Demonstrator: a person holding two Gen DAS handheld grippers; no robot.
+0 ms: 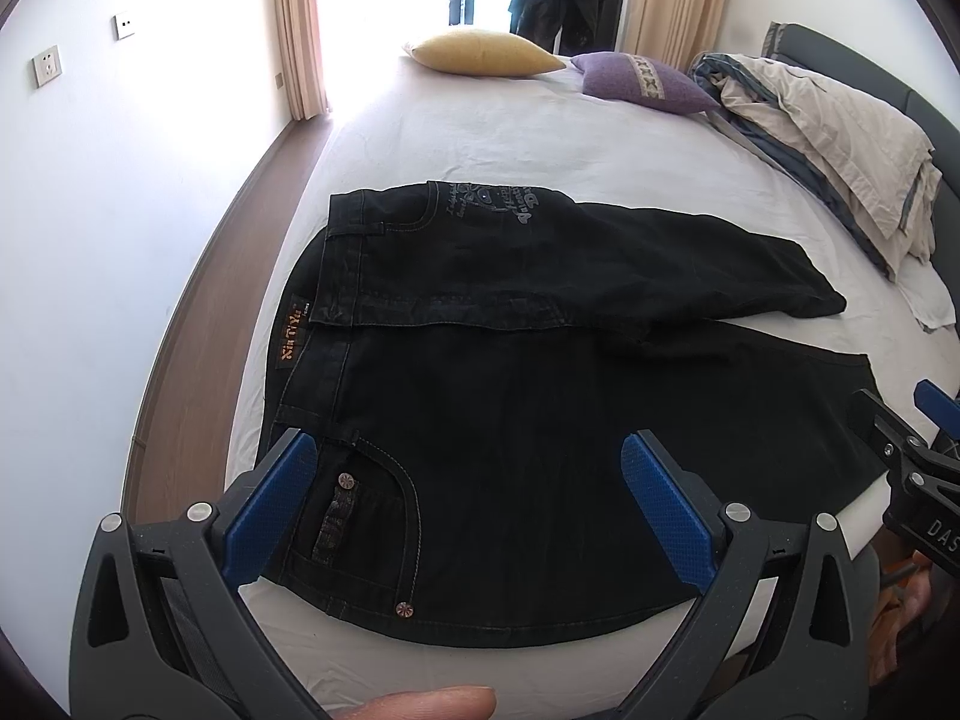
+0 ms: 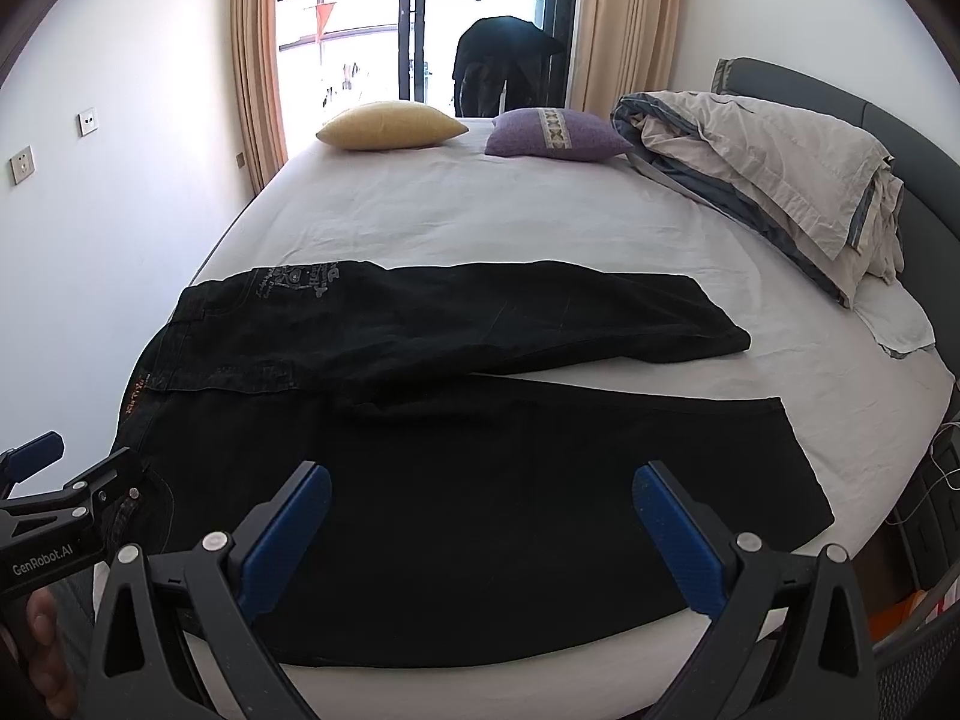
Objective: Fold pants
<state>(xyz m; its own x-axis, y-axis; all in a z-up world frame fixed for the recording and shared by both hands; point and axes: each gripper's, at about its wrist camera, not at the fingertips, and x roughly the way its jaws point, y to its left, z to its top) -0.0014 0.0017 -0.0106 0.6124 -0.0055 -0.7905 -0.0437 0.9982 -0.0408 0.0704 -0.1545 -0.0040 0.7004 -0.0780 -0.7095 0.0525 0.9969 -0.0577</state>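
Note:
Black jeans [image 1: 510, 396] lie spread on the white bed, waistband to the left, two legs running right; the far half is turned over with a printed pocket up. They also show in the right wrist view [image 2: 480, 480]. My left gripper [image 1: 468, 480] is open and empty, hovering over the near front pocket at the waist end. My right gripper [image 2: 480, 516] is open and empty, hovering over the near leg. Each gripper shows at the edge of the other's view: the right one [image 1: 918, 462], the left one [image 2: 66, 498].
The white bed sheet [image 2: 480, 210] stretches beyond the jeans. A yellow pillow [image 2: 390, 125] and a purple pillow [image 2: 555, 135] lie at the far end. A crumpled duvet [image 2: 768, 168] lies along the right by the grey headboard. The wall and wooden floor [image 1: 198, 300] run left.

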